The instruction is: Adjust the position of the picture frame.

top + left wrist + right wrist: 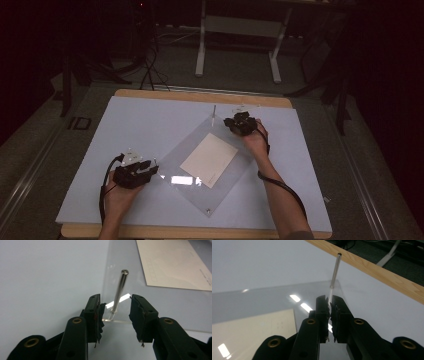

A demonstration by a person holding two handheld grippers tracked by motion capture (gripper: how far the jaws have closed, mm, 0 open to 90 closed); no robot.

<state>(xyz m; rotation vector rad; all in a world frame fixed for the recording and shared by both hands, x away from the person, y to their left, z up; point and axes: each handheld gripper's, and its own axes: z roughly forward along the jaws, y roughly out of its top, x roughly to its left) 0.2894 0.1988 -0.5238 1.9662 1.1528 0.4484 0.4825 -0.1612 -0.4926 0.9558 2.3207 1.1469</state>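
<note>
Black jaws of the left gripper [116, 312] stand apart around a metal pin [120, 290] at the clear sheet's [200, 195] corner; close them squarely. Right gripper [329, 307] is almost closed, holding nothing.

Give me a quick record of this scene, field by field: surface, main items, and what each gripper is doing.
surface: pale sheet over a wooden table
main item: clear panel covering a cream card
pins: upright metal pin at the near-left corner; another at the far corner
left gripper: open, fingers either side of its pin
right gripper: nearly shut just before the far pin
</note>
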